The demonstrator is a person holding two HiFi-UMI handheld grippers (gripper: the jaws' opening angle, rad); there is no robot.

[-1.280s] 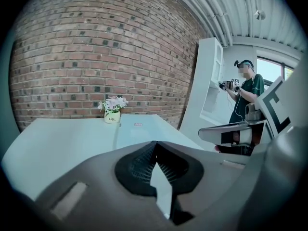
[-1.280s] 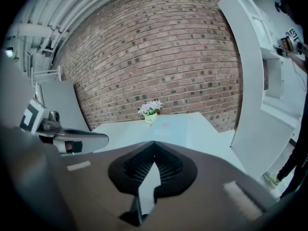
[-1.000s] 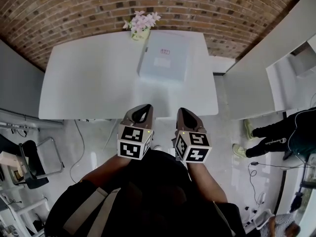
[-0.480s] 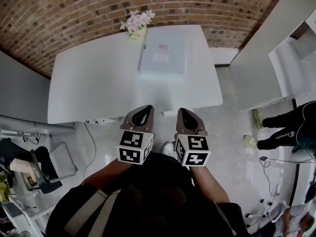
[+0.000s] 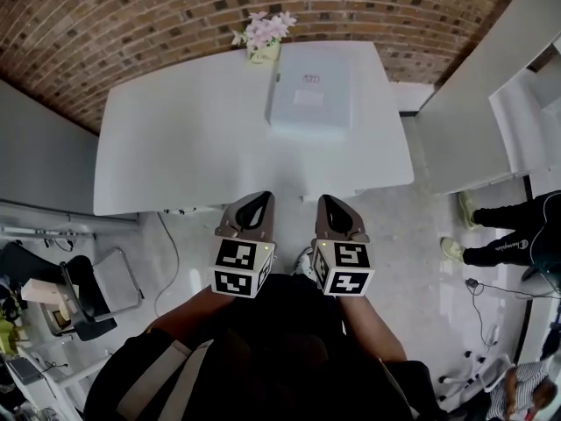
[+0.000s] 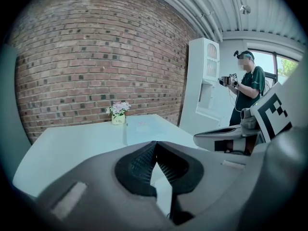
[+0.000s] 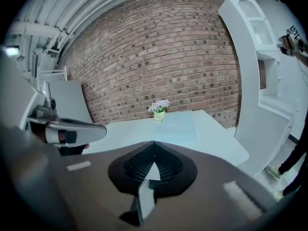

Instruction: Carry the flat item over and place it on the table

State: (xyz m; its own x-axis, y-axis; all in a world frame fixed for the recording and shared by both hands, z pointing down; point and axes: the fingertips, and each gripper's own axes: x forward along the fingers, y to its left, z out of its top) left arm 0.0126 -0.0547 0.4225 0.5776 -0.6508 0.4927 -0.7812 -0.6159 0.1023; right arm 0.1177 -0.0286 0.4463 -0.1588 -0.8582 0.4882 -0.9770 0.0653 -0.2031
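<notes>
The flat item [image 5: 308, 99] is a pale rectangular box lying on the far right part of the white table [image 5: 184, 147], beside a small pot of pink flowers [image 5: 266, 32]. My left gripper [image 5: 252, 203] and right gripper [image 5: 337, 206] are side by side in front of my body, at the table's near edge, both shut and empty. In the left gripper view the shut left gripper [image 6: 155, 146] points at the table [image 6: 67, 146], with the flat item [image 6: 144, 125] far ahead. In the right gripper view the flat item [image 7: 177, 128] lies beyond the shut right gripper [image 7: 154, 150].
A tall white cabinet [image 5: 473, 103] stands right of the table, and a brick wall [image 5: 158, 16] runs behind it. Another person [image 5: 507, 239] stands on the floor at right, also visible as a person [image 6: 248, 88] holding grippers. A chair [image 5: 88, 288] and clutter sit at lower left.
The table and flat item have slid rightward in the head view. Both grippers keep the same shut, side-by-side stance in front of my body.
</notes>
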